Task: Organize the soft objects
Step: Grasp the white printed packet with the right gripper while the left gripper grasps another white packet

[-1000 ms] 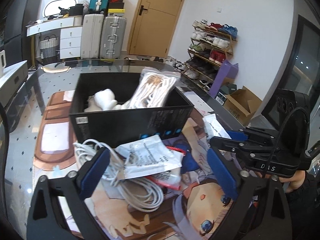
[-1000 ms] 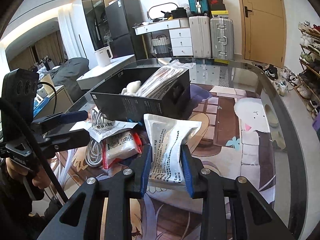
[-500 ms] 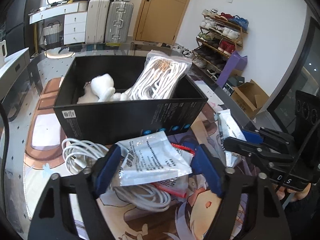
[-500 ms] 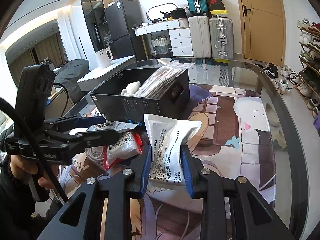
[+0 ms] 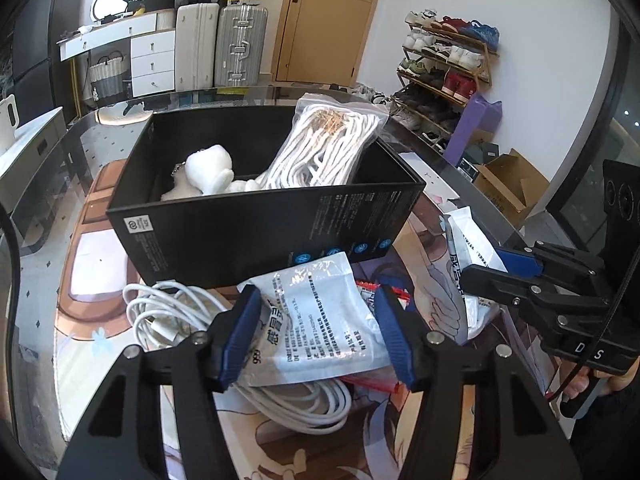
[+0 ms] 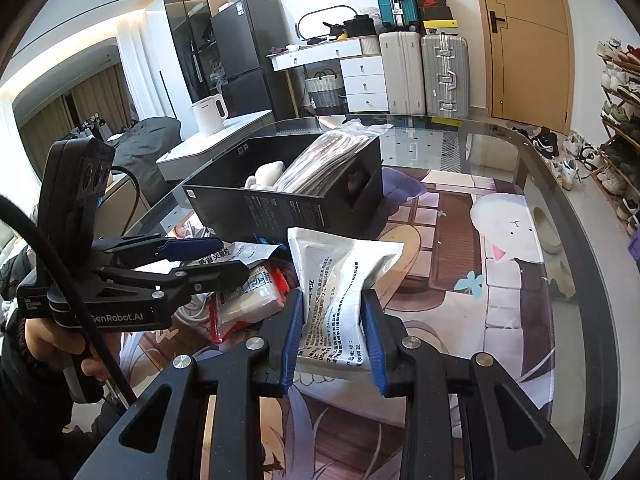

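Note:
A white printed pouch (image 5: 316,320) lies on a pile in front of an open black box (image 5: 260,232). My left gripper (image 5: 316,336) straddles this pouch. Its jaws are closing, the blue pads stand at the pouch's edges, and the pouch is not squeezed. In the right wrist view my right gripper (image 6: 332,340) is shut on a second white pouch (image 6: 336,288), held upright just above the mat. The box holds a white plush toy (image 5: 210,166) and a bag of white cables (image 5: 328,148). Under the first pouch lie a loose white cable coil (image 5: 160,312) and a red-trimmed packet (image 6: 244,300).
The box and pile rest on a glass table (image 6: 500,148) with a cartoon-printed mat (image 6: 500,248). Beyond the table are suitcases (image 6: 424,76), a white drawer unit (image 6: 364,80) and a shoe rack (image 5: 444,64). A person's hand (image 6: 92,368) holds the left gripper's handle.
The left gripper has moved in closer over the pile and its jaws have narrowed around the white pouch. The right gripper and its pouch have not moved.

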